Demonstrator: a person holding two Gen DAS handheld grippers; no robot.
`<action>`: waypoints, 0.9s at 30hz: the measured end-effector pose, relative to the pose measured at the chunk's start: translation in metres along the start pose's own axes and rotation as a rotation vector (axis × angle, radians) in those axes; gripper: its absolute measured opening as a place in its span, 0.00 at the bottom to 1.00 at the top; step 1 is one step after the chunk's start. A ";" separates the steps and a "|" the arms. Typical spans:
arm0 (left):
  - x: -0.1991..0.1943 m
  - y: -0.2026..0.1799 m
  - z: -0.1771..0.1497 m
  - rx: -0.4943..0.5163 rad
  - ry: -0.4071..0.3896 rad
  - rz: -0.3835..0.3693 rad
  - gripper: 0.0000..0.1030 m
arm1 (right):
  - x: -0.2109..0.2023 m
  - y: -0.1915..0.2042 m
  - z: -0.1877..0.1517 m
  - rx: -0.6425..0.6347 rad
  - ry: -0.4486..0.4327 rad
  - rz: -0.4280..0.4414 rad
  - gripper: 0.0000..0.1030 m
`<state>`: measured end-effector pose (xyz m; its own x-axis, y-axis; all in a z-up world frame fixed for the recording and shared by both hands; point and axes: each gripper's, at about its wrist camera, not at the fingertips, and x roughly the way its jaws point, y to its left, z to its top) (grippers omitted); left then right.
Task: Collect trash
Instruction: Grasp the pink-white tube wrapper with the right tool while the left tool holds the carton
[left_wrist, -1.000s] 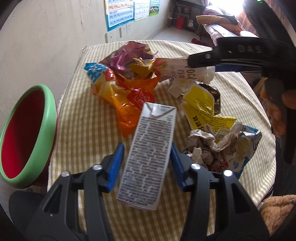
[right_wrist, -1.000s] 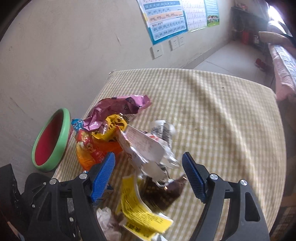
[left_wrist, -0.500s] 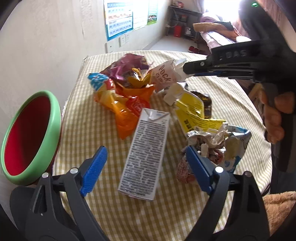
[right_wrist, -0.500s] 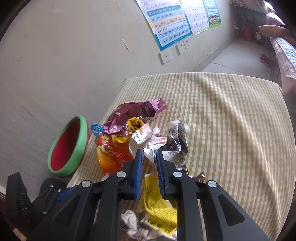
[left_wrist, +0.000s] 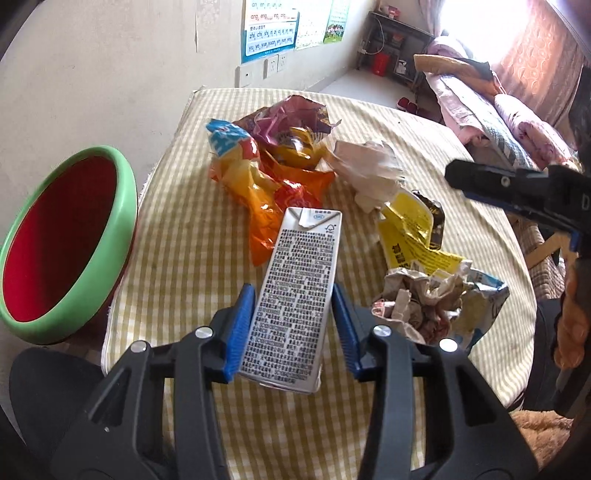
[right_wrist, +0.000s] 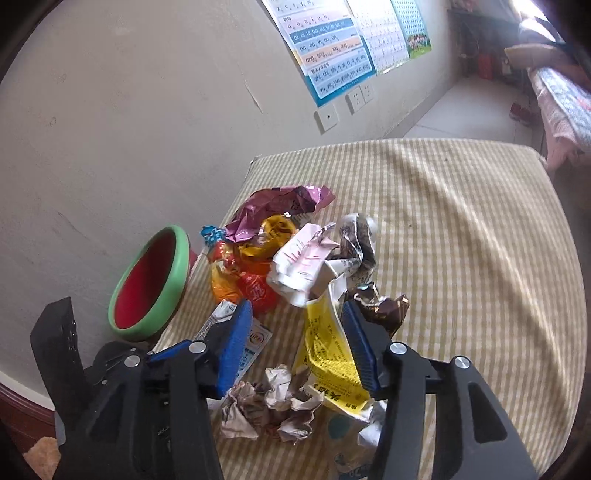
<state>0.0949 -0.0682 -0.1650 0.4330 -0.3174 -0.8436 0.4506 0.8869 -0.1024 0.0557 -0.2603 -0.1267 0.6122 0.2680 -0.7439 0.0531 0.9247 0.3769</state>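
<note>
Left wrist view: left hand-held gripper (left_wrist: 293, 325) straddles the carton (left_wrist: 295, 291), jaws closing. Left blue pad sits against the carton's left edge; right pad looks just off the right edge, contact can't be confirmed. Carton lies flat on the checked counter (left_wrist: 177, 236), printed side up, top end pointing away. Beyond it: orange wrapper (left_wrist: 273, 199), purple wrapper (left_wrist: 291, 120), white wrapper (left_wrist: 369, 171). To the right: yellow wrapper (left_wrist: 410, 232) and crumpled paper (left_wrist: 417, 302), just beside the carton. Green bowl (left_wrist: 70, 243) with red inside, off the counter's left edge, tilted toward the camera. Right hand-held gripper (left_wrist: 461, 177) shows side-on at the right edge, above the trash, touching nothing.

Right wrist view: right hand-held gripper (right_wrist: 295, 343) jaws opening, partway apart. Nothing gripped; yellow wrapper (right_wrist: 328, 354) lies on the counter (right_wrist: 461, 240) below the gap, apart from the pads. White wrapper (right_wrist: 303, 266) loose ahead of the tips. Crumpled paper (right_wrist: 269, 410) underneath, near the camera. Carton (right_wrist: 240, 343) partly hidden behind the left finger. Bowl (right_wrist: 151, 284) left of the pile, near the wall.
</note>
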 end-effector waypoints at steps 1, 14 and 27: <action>0.000 0.000 0.000 0.001 -0.001 0.001 0.40 | 0.001 0.002 0.002 -0.010 -0.002 -0.014 0.55; -0.003 0.009 0.000 -0.049 -0.007 -0.027 0.40 | 0.076 0.002 0.047 0.134 0.108 0.020 0.57; -0.014 0.015 0.004 -0.092 -0.060 -0.057 0.36 | 0.032 0.015 0.020 0.038 0.067 0.055 0.14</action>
<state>0.0986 -0.0516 -0.1528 0.4561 -0.3851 -0.8023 0.4034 0.8930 -0.1994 0.0917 -0.2434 -0.1345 0.5609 0.3364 -0.7565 0.0517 0.8977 0.4376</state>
